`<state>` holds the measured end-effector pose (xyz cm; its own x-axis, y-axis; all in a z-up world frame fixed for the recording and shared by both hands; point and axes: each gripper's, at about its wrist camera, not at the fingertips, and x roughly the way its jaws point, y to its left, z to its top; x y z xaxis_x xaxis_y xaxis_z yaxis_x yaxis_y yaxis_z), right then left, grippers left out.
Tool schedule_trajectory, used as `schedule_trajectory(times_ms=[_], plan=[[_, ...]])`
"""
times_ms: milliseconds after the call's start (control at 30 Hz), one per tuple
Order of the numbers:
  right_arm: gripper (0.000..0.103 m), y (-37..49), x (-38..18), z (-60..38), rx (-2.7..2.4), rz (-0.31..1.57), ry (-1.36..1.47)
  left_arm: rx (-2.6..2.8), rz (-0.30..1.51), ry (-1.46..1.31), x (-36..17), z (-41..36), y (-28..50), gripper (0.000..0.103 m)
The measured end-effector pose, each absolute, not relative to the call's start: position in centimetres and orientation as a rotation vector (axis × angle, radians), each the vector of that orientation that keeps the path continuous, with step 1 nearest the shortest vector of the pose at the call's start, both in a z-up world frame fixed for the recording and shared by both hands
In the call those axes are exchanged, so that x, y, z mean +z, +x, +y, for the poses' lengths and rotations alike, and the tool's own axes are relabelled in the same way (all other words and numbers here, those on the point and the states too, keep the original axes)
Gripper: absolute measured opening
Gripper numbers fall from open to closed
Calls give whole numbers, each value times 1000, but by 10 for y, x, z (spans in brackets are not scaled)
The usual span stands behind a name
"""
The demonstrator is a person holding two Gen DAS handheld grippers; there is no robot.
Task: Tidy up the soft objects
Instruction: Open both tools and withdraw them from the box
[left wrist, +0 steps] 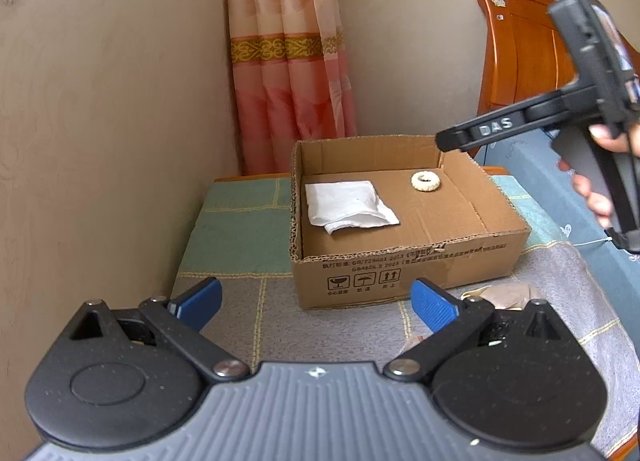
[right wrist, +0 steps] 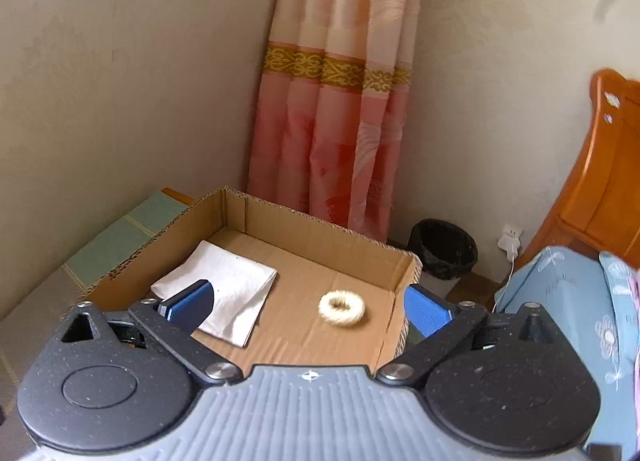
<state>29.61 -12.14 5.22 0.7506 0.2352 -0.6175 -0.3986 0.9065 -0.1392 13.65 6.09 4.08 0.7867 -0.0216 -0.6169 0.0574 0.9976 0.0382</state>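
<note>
The left gripper [left wrist: 316, 303] hovers low over a patchwork bedcover [left wrist: 256, 313] with its blue fingers [left wrist: 434, 307] spread wide and nothing between them, just short of the near wall of a cardboard box [left wrist: 400, 273]. The right gripper [right wrist: 306, 307] hangs above the same box [right wrist: 320, 229], jaws likewise released and empty, its blue pads [right wrist: 192, 303] framing the box floor from above; in the left wrist view its black body, marked with white letters, comes in from the right, held by a hand [left wrist: 600, 181] of which the fingertips show. Inside the box lie two soft things, well apart: a folded white cloth [left wrist: 348, 205] flat on the floor toward the left side, and a cream fuzzy hair tie [left wrist: 426, 182] toward the far right corner. From the right wrist view the cloth [right wrist: 224, 293] sits partly behind the left finger and the hair tie [right wrist: 341, 308] lies between the fingers, nearer the right wall. On the bedcover just right of the box rests a crumpled beige piece [left wrist: 506, 295], partly hidden by the left gripper's finger; what it is cannot be told. Beyond the box a pink curtain [right wrist: 332, 121] with a gold band hangs in the room corner, a black-lined bin [right wrist: 444, 247] stands on the floor beside it, and an orange wooden headboard [right wrist: 600, 181] rises over light blue bedding [right wrist: 560, 301].
</note>
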Motion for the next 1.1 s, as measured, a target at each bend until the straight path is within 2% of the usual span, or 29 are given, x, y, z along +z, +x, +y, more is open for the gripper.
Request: schedule_trajectory(times_ms=[467,733,1100], plan=[[103,206,45,-162,287,649,-225,-1,687,58,27,52,114,101],[103,166,15,-195,217,688,-186,12,746,43,2,56,114,101],[103,135,-42,-209,196,833,-141,-108,818,70,-25,35,124,101]])
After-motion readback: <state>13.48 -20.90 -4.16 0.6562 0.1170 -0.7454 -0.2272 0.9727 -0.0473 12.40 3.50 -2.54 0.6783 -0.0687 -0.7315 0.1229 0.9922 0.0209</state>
